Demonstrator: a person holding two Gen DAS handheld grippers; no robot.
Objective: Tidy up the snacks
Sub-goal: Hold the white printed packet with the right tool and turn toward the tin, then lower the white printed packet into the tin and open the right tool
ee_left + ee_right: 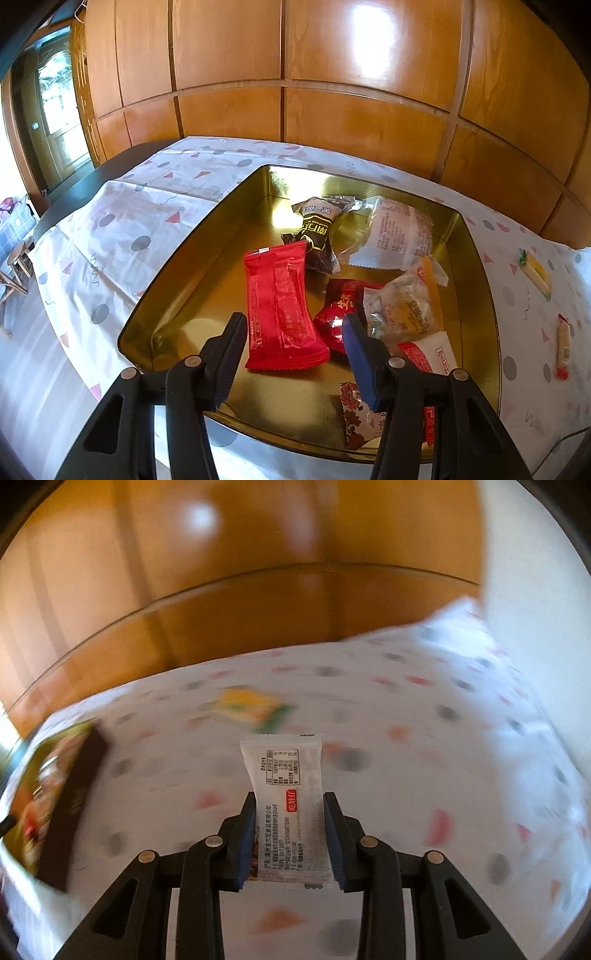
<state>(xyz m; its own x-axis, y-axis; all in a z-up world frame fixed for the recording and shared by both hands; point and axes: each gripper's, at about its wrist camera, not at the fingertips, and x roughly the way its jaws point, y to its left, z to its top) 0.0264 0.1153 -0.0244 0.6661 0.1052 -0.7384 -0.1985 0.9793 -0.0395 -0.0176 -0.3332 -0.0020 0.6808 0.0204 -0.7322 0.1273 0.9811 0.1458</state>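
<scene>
While we carry the white snack packet [286,805] toward the box, our right gripper [290,834] has its jaws clamped on the packet's two long edges, so the wrapper stands out forward between the pads with its printed label facing the camera and clear of the tablecloth [424,738] below. Gripping it low, near the bottom seal, probably keeps the crinkly wrapper from slipping out.

Our left gripper [293,354] hangs over the near end of the gold tin box [480,280], jaws apart and holding nothing; the red packet [280,310] lies in the box beneath the gap, not pinched. We judge that hand is waiting there, perhaps to tidy what is already inside.

Several snacks already sit in the tin: a black-wrapped one [317,236], a clear bag with a white label [395,232], a round red one [332,321] and a yellowish bag [402,310], piled toward its right side.

Two packets are left out on the cloth, a yellow stick [535,273] and a pale one [563,343]. From the right wrist, a blurred yellow-green packet [251,705] lies ahead, and the box's raised wall [74,805] at far left must be cleared.
</scene>
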